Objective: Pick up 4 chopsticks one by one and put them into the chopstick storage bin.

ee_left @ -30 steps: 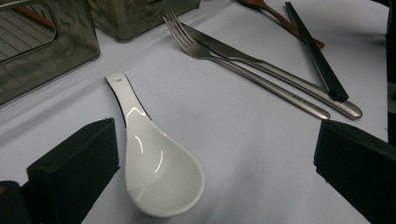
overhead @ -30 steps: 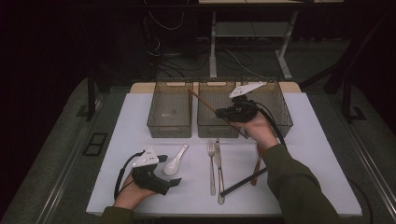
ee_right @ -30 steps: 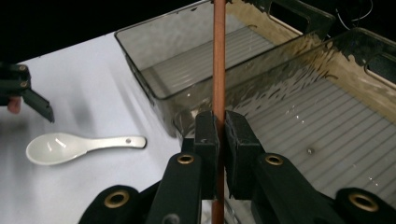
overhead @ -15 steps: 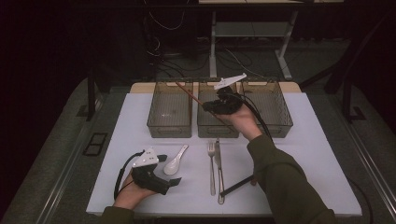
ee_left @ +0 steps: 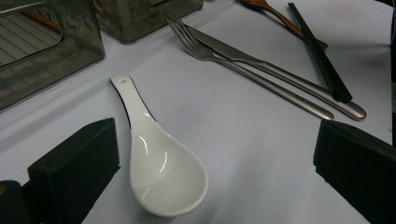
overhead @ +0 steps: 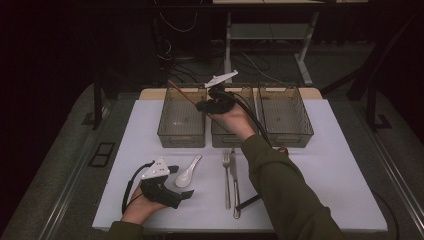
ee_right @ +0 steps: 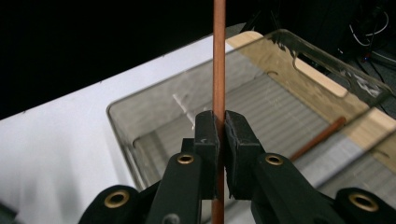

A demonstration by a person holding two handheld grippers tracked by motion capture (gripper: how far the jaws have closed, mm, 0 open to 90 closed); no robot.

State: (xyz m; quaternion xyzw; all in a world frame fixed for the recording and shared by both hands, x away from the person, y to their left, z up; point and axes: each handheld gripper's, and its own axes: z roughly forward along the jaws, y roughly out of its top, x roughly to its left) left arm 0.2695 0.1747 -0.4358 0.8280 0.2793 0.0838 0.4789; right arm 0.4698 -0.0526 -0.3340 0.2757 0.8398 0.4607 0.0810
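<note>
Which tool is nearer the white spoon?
Left. The left tool rests on the table with the white spoon right between its open jaws; the right tool is far off above the bins, clamping a brown chopstick.

The chopstick (ee_right: 219, 70) between the black pads (ee_right: 205, 135) is reddish brown, and the three bins (overhead: 182, 120) are of smoky grey clear plastic. The spoon (ee_left: 159, 163) is glossy white, while the fork (ee_left: 243, 65) and knife (ee_left: 280, 74) are shiny silver. The table (overhead: 345, 165) is plain white, and the person's sleeve (overhead: 285, 185) is dark olive green.

White table (overhead: 340, 170) – three bins (overhead: 182, 119), spoon (overhead: 187, 172), fork (overhead: 226, 175), knife (overhead: 234, 182), black chopsticks (overhead: 248, 202).
</note>
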